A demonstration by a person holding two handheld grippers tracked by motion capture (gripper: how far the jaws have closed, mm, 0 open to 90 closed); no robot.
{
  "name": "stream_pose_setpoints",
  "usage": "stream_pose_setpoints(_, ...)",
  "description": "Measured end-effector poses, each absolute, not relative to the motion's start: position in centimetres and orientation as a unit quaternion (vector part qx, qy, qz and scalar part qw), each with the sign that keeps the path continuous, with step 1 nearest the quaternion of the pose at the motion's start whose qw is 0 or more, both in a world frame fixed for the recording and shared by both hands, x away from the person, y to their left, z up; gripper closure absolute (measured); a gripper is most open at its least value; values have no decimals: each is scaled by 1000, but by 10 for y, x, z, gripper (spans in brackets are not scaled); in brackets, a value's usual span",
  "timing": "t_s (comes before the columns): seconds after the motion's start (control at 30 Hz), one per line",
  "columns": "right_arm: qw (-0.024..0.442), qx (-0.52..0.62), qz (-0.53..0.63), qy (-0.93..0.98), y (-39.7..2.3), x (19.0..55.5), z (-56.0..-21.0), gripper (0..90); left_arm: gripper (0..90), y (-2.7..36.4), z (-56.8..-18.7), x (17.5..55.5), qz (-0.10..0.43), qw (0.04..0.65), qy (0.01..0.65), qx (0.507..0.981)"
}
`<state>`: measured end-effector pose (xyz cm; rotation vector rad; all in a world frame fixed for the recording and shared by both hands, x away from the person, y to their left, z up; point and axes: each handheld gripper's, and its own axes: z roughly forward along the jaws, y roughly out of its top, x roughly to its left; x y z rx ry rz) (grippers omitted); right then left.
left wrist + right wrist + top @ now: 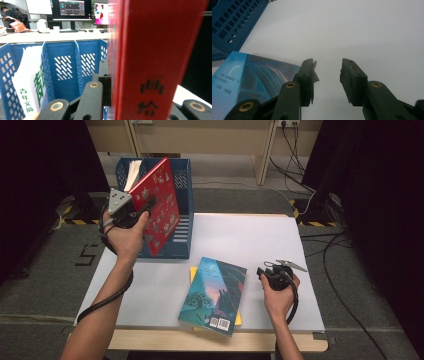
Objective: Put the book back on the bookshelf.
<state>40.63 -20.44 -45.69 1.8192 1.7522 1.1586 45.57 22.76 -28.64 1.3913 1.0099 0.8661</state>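
Holding a red book (pixel 159 205) with patterned cover, your left gripper (pixel 145 206) is clamped on its spine edge, upright above the blue file rack (pixel 182 237) at the counter's far-left corner; right gripper (pixel 328 75) half-open, empty.

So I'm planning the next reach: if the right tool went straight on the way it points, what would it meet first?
Probably nothing but bare white table. The right tool stands open with nothing between its jaws, and the blue book lies off to the side of its line. Depth is hard to judge.
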Motion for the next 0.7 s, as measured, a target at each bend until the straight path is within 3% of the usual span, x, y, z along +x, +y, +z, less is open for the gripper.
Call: stream_pose_setpoints(0.7, 184, 642, 411, 620, -204, 406, -458, 630, 790, 244, -292, 470, 381, 559, 456, 578)
